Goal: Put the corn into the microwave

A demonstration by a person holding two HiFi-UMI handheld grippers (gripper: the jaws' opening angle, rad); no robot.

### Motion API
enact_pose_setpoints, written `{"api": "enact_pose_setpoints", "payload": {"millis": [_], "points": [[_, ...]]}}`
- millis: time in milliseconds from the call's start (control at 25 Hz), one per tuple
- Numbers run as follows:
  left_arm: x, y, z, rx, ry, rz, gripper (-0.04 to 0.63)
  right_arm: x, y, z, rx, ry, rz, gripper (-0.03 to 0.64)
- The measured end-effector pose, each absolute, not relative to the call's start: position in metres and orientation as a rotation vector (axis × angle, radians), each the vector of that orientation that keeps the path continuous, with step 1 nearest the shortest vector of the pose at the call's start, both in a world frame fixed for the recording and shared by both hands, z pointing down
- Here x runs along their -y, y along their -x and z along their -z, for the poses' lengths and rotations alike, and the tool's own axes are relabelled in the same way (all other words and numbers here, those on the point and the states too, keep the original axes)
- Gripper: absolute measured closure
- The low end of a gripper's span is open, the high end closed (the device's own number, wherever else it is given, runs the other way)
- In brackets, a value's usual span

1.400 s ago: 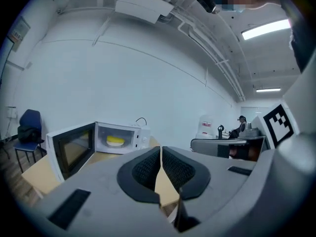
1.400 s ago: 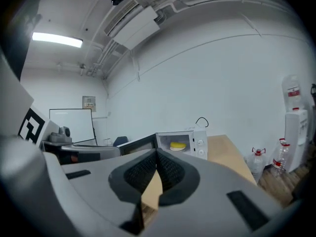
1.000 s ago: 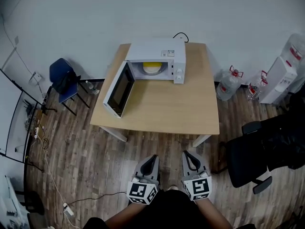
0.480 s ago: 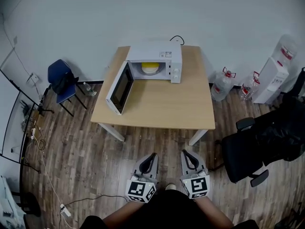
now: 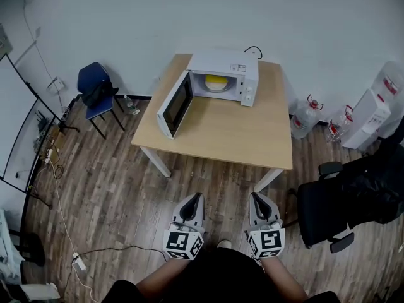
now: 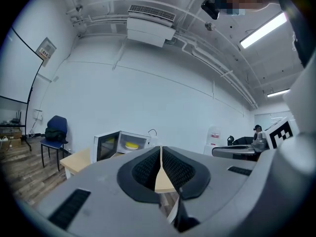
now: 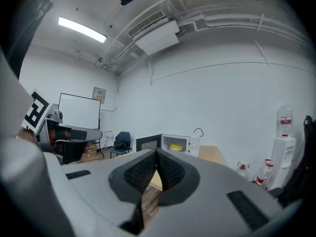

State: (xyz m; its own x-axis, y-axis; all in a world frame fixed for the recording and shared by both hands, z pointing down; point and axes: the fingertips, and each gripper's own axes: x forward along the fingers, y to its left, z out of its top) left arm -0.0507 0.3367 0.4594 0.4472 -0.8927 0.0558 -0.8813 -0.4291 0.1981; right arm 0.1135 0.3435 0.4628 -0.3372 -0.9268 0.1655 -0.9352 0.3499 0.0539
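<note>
A white microwave (image 5: 226,76) stands at the far edge of a wooden table (image 5: 221,131) with its door (image 5: 175,105) swung open to the left. A yellow thing, which may be the corn (image 5: 215,82), lies inside it; it also shows as the corn (image 6: 131,144) in the left gripper view and the corn (image 7: 176,146) in the right gripper view. My left gripper (image 5: 193,202) and right gripper (image 5: 259,204) are held close to my body, well short of the table. Both are shut with nothing between the jaws.
A blue chair (image 5: 96,95) with a dark bag stands left of the table. A black office chair (image 5: 341,207) is at the right, with water bottles (image 5: 304,115) and a white dispenser (image 5: 368,122) by the wall. Cables (image 5: 57,188) run over the wooden floor at left.
The table and microwave have shifted right and slightly farther away in the head view as my head turned. Both grippers stay shut near my body.
</note>
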Motion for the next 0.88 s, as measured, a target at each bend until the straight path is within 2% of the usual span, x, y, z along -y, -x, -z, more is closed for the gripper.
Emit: {"api": "enact_pose_setpoints", "payload": {"millis": [320,880], "points": [[-0.341,0.050,-0.465,1.510,-2.544,0.043,0.574,-0.356,-0.118,-0.463,2.395,-1.712,0.022,0.557],[-0.350,0.020,-0.479,1.449,-2.528,0.020,0.574,-0.363,-0.148,-0.466,2.399,-1.787,-0.075,0.557]]}}
